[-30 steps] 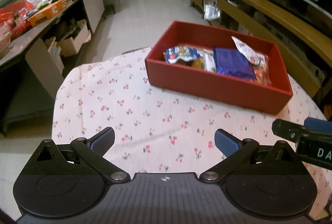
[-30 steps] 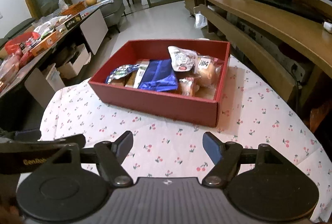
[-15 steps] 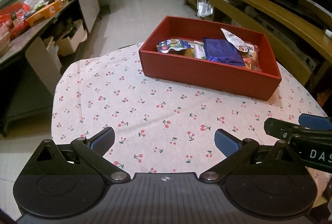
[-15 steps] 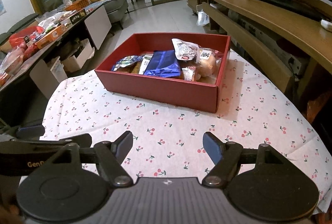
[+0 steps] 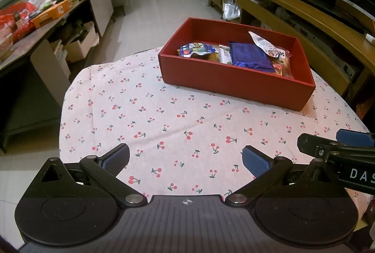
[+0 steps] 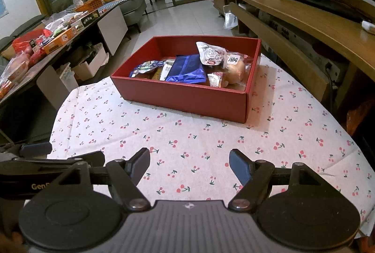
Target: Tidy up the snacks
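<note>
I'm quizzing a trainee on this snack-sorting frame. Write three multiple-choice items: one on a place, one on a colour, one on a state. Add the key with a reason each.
1. Where do the snack packets lie?
A. Loose on the tablecloth
B. Inside the red box
C. On the floor

2. What colour is the flat packet in the middle of the box?
A. Dark blue
B. Yellow
C. Green

3. How do the two grippers stand?
A. Both shut on packets
B. Left open, right shut on the box
C. Both open and holding nothing

Key:
1 B: the packets sit within the walls of the red box, and the cherry-print tablecloth around it carries none.
2 A: the dark blue packet lies between the other wrappers.
3 C: the left gripper and the right gripper each show spread fingers with only cloth between them.
</note>
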The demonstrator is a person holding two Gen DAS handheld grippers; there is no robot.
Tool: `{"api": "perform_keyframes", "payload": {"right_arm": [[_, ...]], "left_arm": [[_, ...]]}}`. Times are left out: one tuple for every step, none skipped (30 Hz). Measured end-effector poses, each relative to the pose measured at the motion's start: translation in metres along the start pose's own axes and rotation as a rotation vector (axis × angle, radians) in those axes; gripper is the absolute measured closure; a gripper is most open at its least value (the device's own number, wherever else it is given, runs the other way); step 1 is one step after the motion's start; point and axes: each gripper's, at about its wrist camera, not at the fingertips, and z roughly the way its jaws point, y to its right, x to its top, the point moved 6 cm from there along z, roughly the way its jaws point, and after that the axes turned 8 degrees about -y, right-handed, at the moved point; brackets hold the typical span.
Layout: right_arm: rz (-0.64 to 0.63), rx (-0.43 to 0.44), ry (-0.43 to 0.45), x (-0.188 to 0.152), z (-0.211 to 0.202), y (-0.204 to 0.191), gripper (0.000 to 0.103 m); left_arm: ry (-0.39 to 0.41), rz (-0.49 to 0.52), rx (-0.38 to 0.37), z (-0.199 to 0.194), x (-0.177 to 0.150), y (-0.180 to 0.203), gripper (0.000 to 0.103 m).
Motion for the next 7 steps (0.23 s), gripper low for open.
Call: {"api": "perform_keyframes", "payload": {"right_arm": [[0.0, 0.0, 0.001, -0.0002, -0.0002, -0.0001, 0.019], [0.0, 0.0, 0.001, -0.0001, 0.0, 0.0002, 0.019], [0.001, 0.0, 0.002, -0.0008, -0.0005, -0.0002, 0.018], [0.0, 0.0, 0.002, -0.0018, -0.0011, -0.001, 0.017], [0.0, 0.0, 0.002, -0.0026, -0.0015, -0.0008, 0.017], [-0.002, 0.001, 0.002, -0.0034, -0.0018, -0.0014, 0.017], [-0.001, 0.001, 0.002, -0.0027, -0.0016, -0.0008, 0.017]], "left_arm": [[0.003, 0.0, 0.002, -0.0008, -0.0002, -0.0001, 0.0], [0.005, 0.0, 0.003, -0.0015, -0.0007, -0.0003, 0.0], [0.008, -0.002, 0.004, -0.0023, -0.0009, -0.0003, 0.0], [0.009, -0.005, 0.004, -0.0028, -0.0014, -0.0007, 0.0], [0.009, -0.01, 0.002, -0.0032, -0.0015, -0.0011, 0.0], [0.009, -0.014, 0.001, -0.0035, -0.0016, -0.0016, 0.0], [0.01, -0.016, 0.001, -0.0038, -0.0016, -0.0023, 0.0]]}}
